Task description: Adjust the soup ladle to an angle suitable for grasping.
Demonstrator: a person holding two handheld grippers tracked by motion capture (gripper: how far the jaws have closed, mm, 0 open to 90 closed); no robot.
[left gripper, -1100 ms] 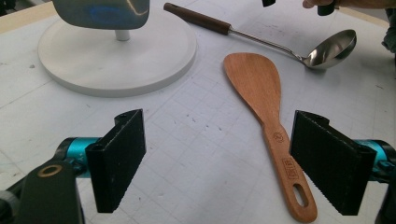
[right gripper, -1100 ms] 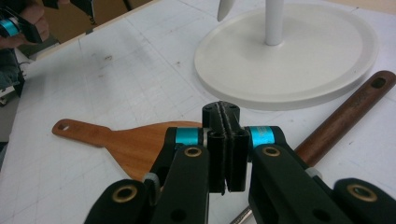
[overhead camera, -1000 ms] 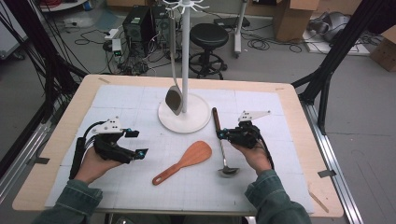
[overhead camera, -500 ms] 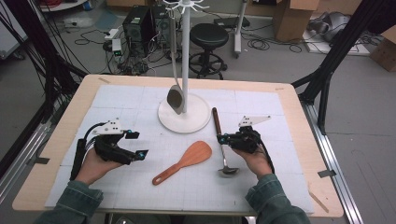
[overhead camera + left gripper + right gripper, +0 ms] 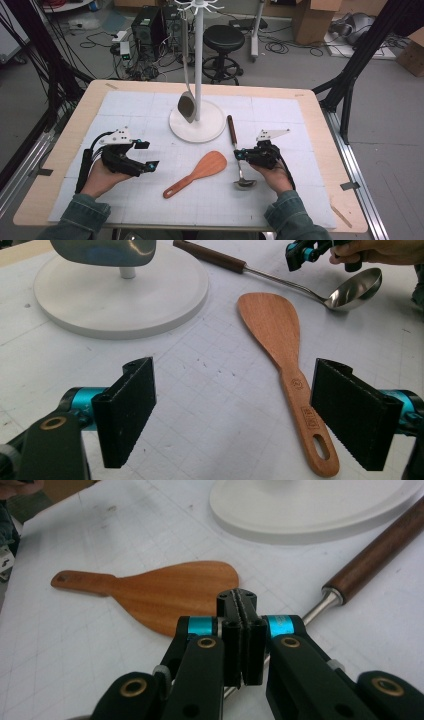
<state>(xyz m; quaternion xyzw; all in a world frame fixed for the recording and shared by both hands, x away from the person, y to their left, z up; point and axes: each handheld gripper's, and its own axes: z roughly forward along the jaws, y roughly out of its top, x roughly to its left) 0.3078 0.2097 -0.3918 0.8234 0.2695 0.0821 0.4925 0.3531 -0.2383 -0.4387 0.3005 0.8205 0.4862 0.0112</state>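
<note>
A workshop floor strewn with cables, a black stool (image 5: 223,37) and computer boxes lies beyond a wooden table (image 5: 320,120) covered by a white gridded mat (image 5: 280,200).

The right hand-held gripper (image 5: 239,154) rests near the right of the mat, held in the person's right hand (image 5: 272,172). Its jaws are pressed together with nothing between the pads, as the right gripper view (image 5: 242,602) shows; the closed tips hover just over the thin steel shaft of a ladle (image 5: 239,160), and whether they touch it cannot be told. The ladle lies along the near-far line: its brown handle points far, toward the stand, and its shiny bowl sits nearest the person, just left of the right hand.

The left hand-held gripper (image 5: 147,155) sits at the left of the mat in the left hand (image 5: 102,175), its jaws standing wide apart and empty; in the left gripper view (image 5: 235,415) they frame bare mat.

Between the two grippers lies a wooden spatula (image 5: 197,172), flat on the mat, blade toward the far right and handle toward the near left, just left of the ladle and apart from it.

Farther off, at the middle of the table, stands a white rack (image 5: 197,120) with a round base and an upright pole. A grey-bladed utensil (image 5: 186,102) hangs from its top, the blade low over the base.
</note>
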